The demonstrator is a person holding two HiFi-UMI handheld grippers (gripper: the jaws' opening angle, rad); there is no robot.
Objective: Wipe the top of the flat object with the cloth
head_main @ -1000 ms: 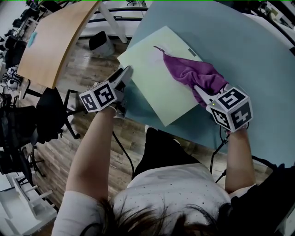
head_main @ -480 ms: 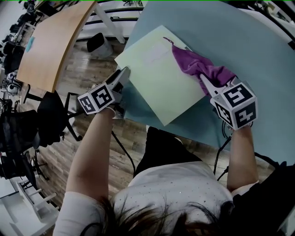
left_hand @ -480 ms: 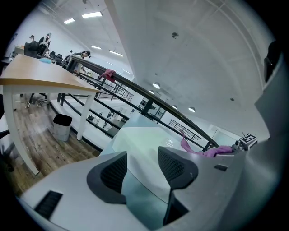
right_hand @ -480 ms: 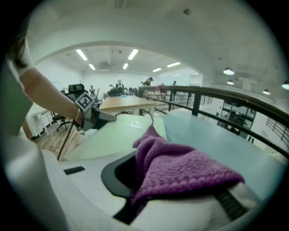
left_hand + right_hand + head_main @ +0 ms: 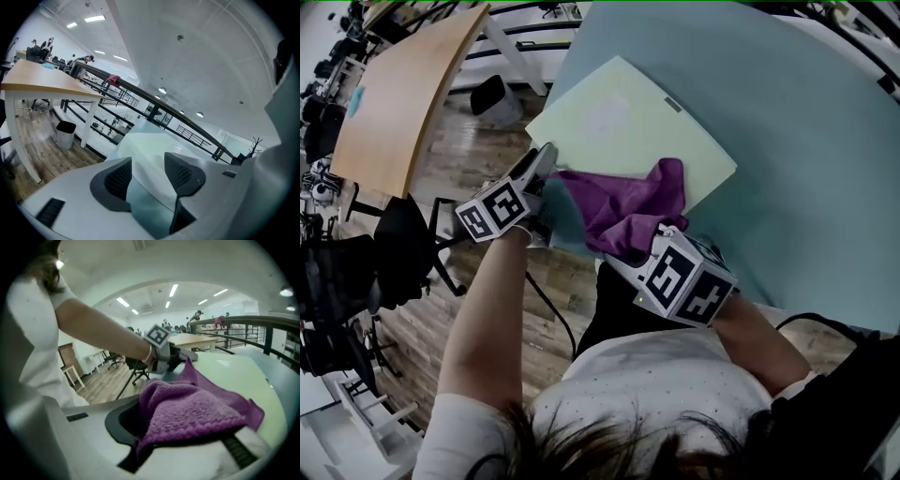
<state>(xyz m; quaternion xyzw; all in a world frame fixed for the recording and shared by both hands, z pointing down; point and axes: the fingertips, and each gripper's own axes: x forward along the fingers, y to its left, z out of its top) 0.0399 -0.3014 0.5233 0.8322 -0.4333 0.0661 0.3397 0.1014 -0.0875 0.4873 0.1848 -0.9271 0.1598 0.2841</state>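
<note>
L hand-held gripper [image 5: 546,161]: jaws apart, nothing clamped betw. pads. Tips sit at near-left edge of flat object [image 5: 619,117], a pale green sheet; can't tell if they touch it. You're holding it angled slightly down.

R hand-held gripper [image 5: 183,434]: closed on purple cloth [image 5: 623,208], fabric bunched betw. jaws.

Cloth lies over near corner of sheet and spills twd near edge of blue table [image 5: 797,159], betw. yr two grippers. Sheet lies flat on table, set diagonal to table edge.
</note>
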